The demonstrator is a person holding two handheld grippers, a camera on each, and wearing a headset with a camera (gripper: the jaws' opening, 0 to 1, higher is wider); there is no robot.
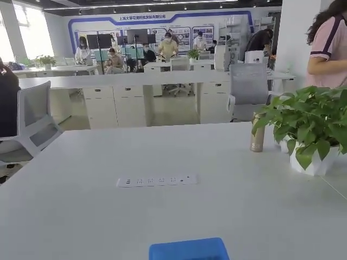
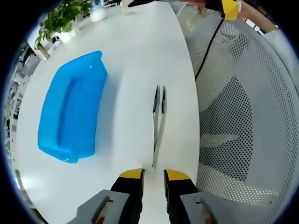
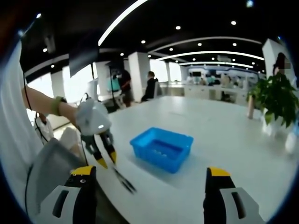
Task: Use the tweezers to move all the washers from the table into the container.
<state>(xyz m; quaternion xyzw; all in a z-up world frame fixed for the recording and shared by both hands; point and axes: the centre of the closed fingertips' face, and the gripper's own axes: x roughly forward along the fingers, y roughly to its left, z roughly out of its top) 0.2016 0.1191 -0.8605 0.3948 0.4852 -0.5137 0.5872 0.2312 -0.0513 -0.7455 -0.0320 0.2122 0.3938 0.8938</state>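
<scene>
My left gripper (image 2: 153, 173) is shut on the base of the steel tweezers (image 2: 158, 116), whose tips point forward over the white table (image 2: 135, 56) near its edge. The blue container (image 2: 70, 112) sits to the left of the tweezers. In the right gripper view the left gripper (image 3: 106, 161) hangs at the left with the tweezers (image 3: 124, 181) slanting down toward the table, short of the blue container (image 3: 161, 148). My right gripper (image 3: 150, 171) stands wide open with nothing between its fingers. The head view catches the container's (image 1: 188, 249) far rim at the bottom edge. I can make out no washers.
A power strip (image 1: 157, 180) is set into the table's middle. A potted plant (image 1: 309, 124) and a bottle (image 1: 257, 135) stand at the far right. A mesh chair (image 2: 243, 116) sits beside the table edge. A person (image 1: 328, 43) stands at the right, others work at desks behind.
</scene>
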